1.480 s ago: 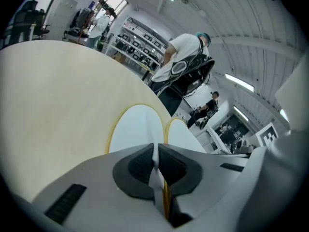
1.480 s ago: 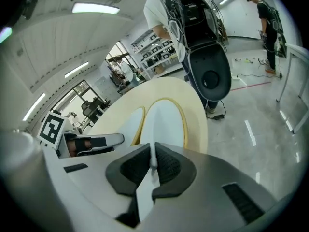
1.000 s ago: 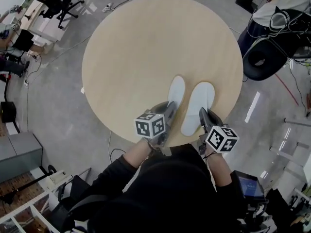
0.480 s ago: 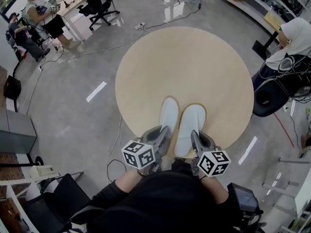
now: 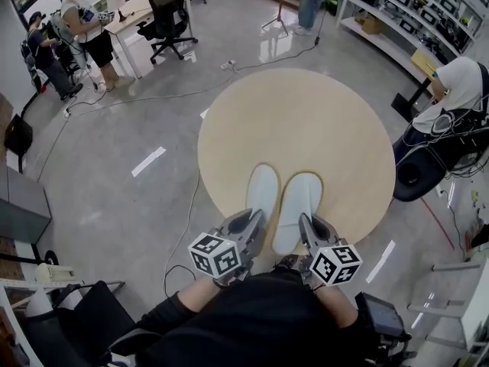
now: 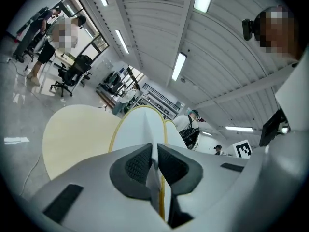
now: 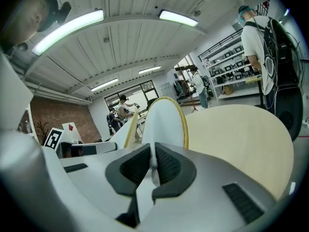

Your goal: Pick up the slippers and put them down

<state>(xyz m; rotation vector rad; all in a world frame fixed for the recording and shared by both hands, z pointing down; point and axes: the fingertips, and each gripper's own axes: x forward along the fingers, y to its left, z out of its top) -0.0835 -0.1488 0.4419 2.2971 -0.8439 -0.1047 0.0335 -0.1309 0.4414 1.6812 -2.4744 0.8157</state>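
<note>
Two white slippers are held side by side over the near part of the round beige table (image 5: 306, 113). My left gripper (image 5: 252, 222) is shut on the heel edge of the left slipper (image 5: 262, 189). My right gripper (image 5: 304, 226) is shut on the heel edge of the right slipper (image 5: 299, 201). In the left gripper view the pads (image 6: 140, 166) pinch the thin white edge, and the yellow-rimmed slipper (image 6: 140, 129) sticks out ahead. The right gripper view shows the same: pads (image 7: 166, 166) clamped on the right slipper (image 7: 164, 117), with the table (image 7: 241, 134) below.
Grey floor surrounds the table, with cables (image 5: 183, 228) trailing on it. People stand by a desk and office chairs (image 5: 164, 17) at the far left. A seated person and a dark round chair (image 5: 420, 170) are at the right. Shelves (image 5: 412, 14) line the far right.
Both grippers have risen with the slippers still gripped, lifting them off the table. The head view has also gone up, so the table looks smaller and farther away.
</note>
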